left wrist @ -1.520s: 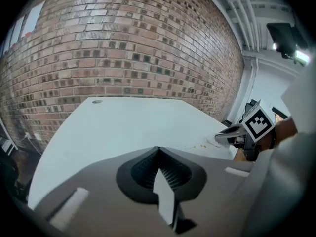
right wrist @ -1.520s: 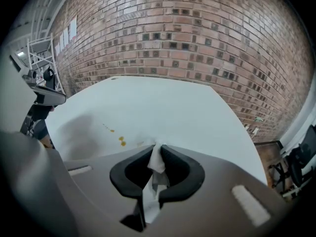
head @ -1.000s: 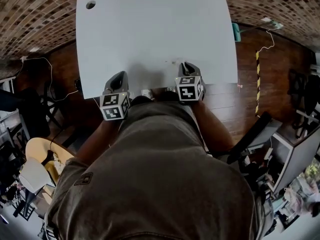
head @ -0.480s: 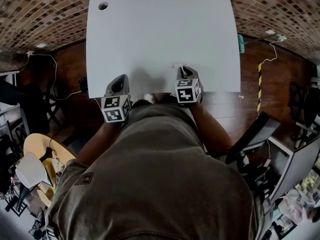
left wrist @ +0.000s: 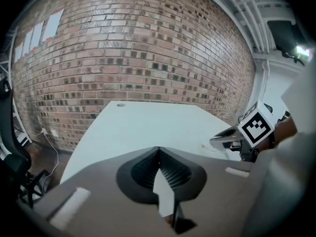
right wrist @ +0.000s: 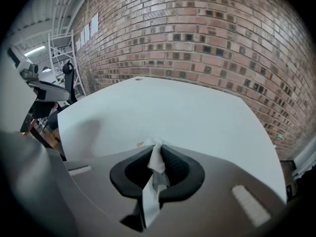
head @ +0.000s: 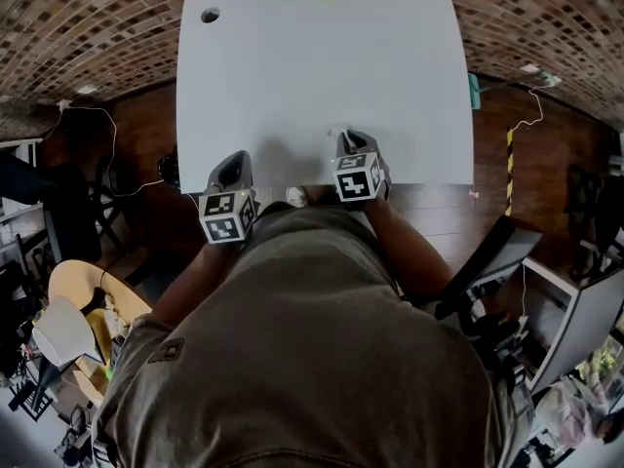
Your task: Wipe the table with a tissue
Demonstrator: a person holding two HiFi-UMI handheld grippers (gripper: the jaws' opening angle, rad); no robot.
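In my right gripper view, the right hand-held gripper [right wrist: 155, 146] is clamped on a white tissue [right wrist: 157, 158]. The tissue runs up between the two dark pads, and a crumpled tuft pokes out past the tips at lower centre of the frame, over the near part of the white worktop [right wrist: 187, 107]. I cannot tell whether the tuft touches the surface. A small tan speck [right wrist: 140, 144] lies on the worktop just left of the tuft.

The left hand-held gripper [left wrist: 158, 151] has its jaws closed tip to tip, and I see nothing held between them. It points across the worktop toward the brick wall [left wrist: 138, 48]. In its view the right hand-held gripper shows at the right edge of the frame, below its marker cube [left wrist: 256, 126].

From the head view, both hand-held grippers sit at the near edge of the worktop, in the middle of the frame and well apart from each other. The right one reaches slightly farther onto the surface. A round hole [head: 210, 15] marks the worktop's upper left corner. Dark wooden floor [head: 136, 135] shows on either side, and my operator's brown shirt [head: 302, 359] fills the lower half.
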